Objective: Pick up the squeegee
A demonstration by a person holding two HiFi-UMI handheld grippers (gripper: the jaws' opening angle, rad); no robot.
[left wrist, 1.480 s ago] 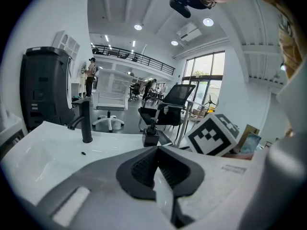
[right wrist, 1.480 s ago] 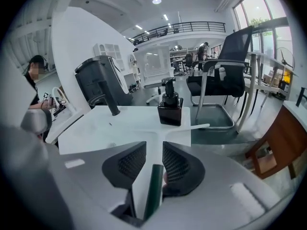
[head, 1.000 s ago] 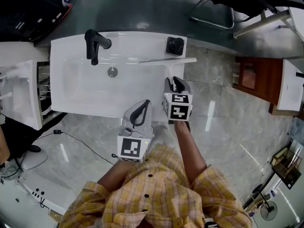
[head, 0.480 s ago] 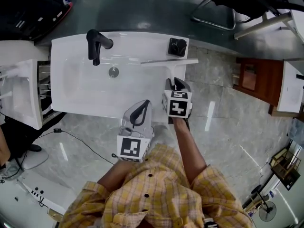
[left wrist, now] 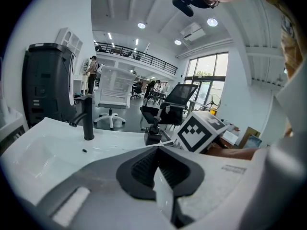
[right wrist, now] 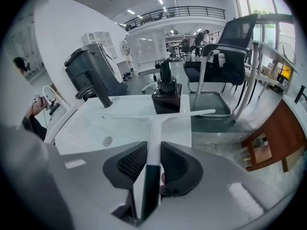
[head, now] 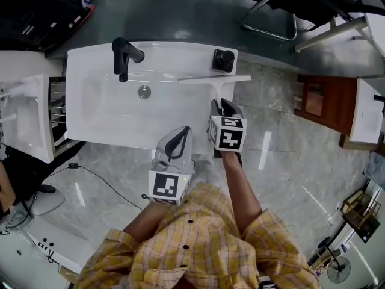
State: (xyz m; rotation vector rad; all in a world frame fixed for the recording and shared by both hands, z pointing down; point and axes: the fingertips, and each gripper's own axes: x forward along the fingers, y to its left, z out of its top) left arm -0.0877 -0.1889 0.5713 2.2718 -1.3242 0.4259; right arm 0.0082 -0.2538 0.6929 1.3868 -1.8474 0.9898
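Note:
A white squeegee (head: 215,81) lies on the right rim of the white sink (head: 78,101), its blade across the back and its handle pointing toward me. In the right gripper view its handle (right wrist: 154,128) runs straight between my jaws. My right gripper (head: 221,106) sits over that handle; its jaws are closing and both dark pads (right wrist: 132,161) touch the handle's sides. The squeegee still rests on the sink. My left gripper (head: 180,135) hovers at the sink's front edge, shut and holding nothing (left wrist: 157,150).
A black faucet (head: 124,56) stands at the sink's back left, with the drain (head: 144,91) in the basin. A black soap dispenser (head: 223,59) sits just behind the squeegee blade. Another white basin (head: 24,122) is at the left, an office chair (right wrist: 225,56) and a wooden stand (head: 322,101) at the right.
Both grippers stay almost where they were; the right one has only shifted slightly over the handle. The squeegee has not moved.

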